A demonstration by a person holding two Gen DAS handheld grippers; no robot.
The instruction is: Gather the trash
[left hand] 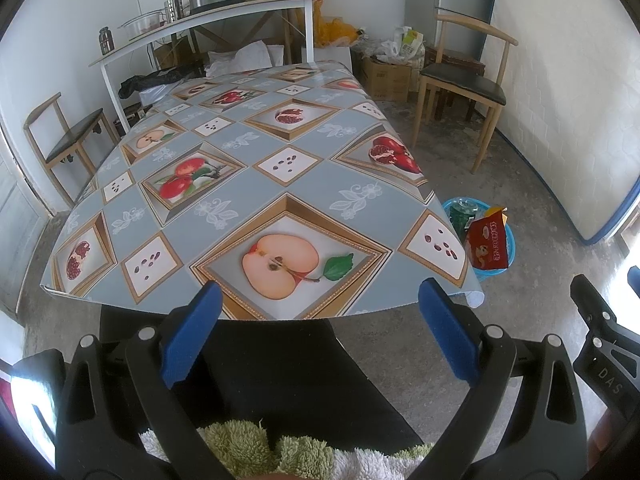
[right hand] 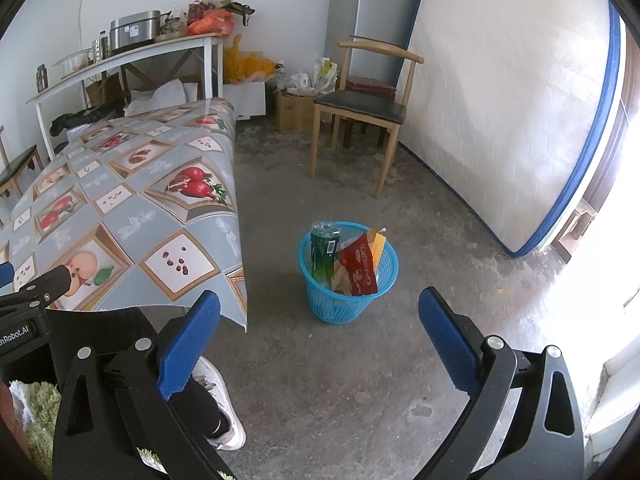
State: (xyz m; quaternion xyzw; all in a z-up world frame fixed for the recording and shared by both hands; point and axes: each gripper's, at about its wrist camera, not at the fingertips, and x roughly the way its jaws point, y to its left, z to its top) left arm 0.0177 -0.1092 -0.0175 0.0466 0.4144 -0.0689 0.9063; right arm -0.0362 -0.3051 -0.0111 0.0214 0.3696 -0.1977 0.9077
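Blue basket (right hand: pixel 347 276) fully visible right wrist only (bottle (right hand: pixel 325 249), wrappers (right hand: pixel 360 266) inside).

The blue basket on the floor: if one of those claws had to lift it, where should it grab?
Probably the basket rim, from above, on the near side: one finger inside, one outside the thin mesh wall. The bottle and red packet crowd the far part.

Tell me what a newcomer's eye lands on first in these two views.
The fruit-print tablecloth fills the left wrist view, with nothing lying on it. On the floor right of the table, the blue basket holds a green bottle and a red snack bag. Both grippers, left and right, hang open and hold nothing.
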